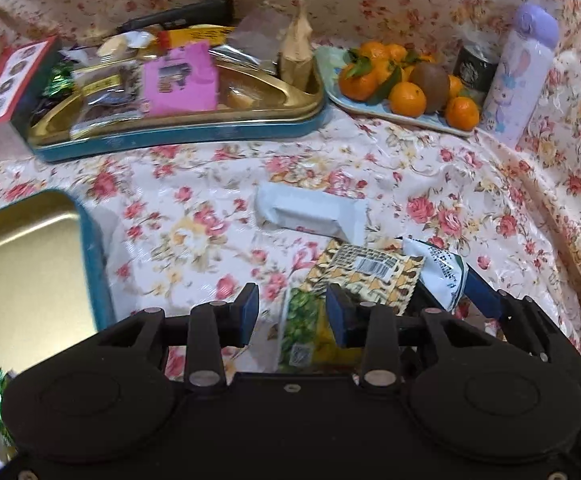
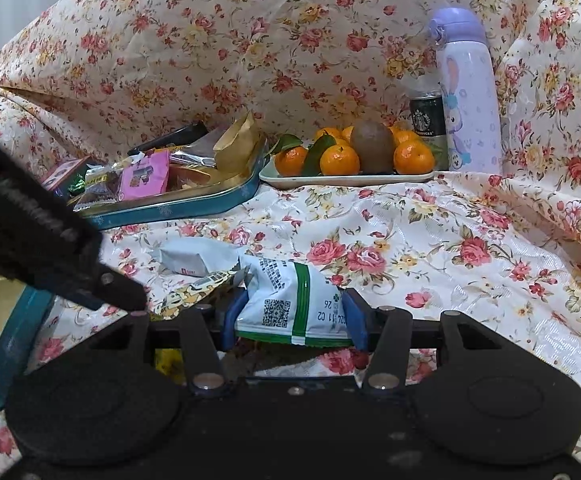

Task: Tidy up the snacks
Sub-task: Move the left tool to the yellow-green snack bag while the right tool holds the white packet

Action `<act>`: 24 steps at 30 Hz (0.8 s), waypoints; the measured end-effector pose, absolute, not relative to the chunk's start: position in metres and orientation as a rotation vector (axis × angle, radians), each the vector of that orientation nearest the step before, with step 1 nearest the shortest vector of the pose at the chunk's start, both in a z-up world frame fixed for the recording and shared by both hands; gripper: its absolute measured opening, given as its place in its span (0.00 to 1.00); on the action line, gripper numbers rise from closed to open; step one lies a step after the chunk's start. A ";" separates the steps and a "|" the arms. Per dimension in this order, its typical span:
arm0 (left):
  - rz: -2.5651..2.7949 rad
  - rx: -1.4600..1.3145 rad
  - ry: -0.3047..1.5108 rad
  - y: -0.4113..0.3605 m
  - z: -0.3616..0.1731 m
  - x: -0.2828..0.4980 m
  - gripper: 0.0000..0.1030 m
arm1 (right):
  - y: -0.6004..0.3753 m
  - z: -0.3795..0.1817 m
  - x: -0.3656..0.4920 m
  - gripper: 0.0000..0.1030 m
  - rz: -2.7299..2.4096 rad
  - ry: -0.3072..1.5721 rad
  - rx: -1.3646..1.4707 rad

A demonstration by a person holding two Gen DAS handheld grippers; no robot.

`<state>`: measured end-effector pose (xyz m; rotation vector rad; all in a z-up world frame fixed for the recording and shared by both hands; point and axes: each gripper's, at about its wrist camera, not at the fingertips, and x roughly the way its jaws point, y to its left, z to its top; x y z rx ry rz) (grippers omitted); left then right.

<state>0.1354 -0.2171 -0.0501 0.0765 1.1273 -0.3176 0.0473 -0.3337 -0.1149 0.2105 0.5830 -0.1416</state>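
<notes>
My left gripper (image 1: 292, 314) points steeply down at the floral cloth, its jaws open around a green and yellow snack packet (image 1: 304, 330) that lies flat; the pads stand clear of it. A yellow patterned packet with a barcode (image 1: 366, 270) overlaps it on the far side. My right gripper (image 2: 293, 320) is shut on a white packet with a green stripe (image 2: 286, 300), whose far end rests on the cloth. A white wrapped bar (image 1: 310, 212) lies further out. The gold-lined teal tin (image 1: 90, 240) at the near left shows bare metal.
A second teal tin (image 1: 178, 138) at the back holds several snacks, among them a pink packet (image 1: 180, 80). To its right stand a plate of tangerines (image 1: 370, 110), a dark can (image 1: 474, 66) and a lilac bottle (image 1: 518, 72). A red box (image 1: 6, 80) sits at far left.
</notes>
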 end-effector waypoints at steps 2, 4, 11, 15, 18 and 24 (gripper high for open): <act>-0.325 0.099 1.138 -0.224 -0.054 0.138 0.45 | -0.335 -0.115 0.045 0.51 -0.146 0.574 0.221; -0.321 0.119 1.138 -0.227 -0.057 0.139 0.46 | -0.337 -0.115 0.044 0.51 -0.147 0.567 0.230; -0.306 0.100 1.160 -0.218 -0.061 0.138 0.47 | -0.337 -0.115 0.045 0.51 -0.141 0.570 0.235; -0.306 0.029 1.213 -0.222 -0.065 0.151 0.44 | -0.336 -0.115 0.045 0.51 -0.142 0.572 0.235; -0.305 0.065 1.224 -0.229 -0.072 0.150 0.43 | -0.336 -0.114 0.046 0.51 -0.141 0.575 0.233; -0.288 0.079 1.197 -0.210 -0.072 0.133 0.47 | -0.335 -0.114 0.048 0.51 -0.127 0.588 0.211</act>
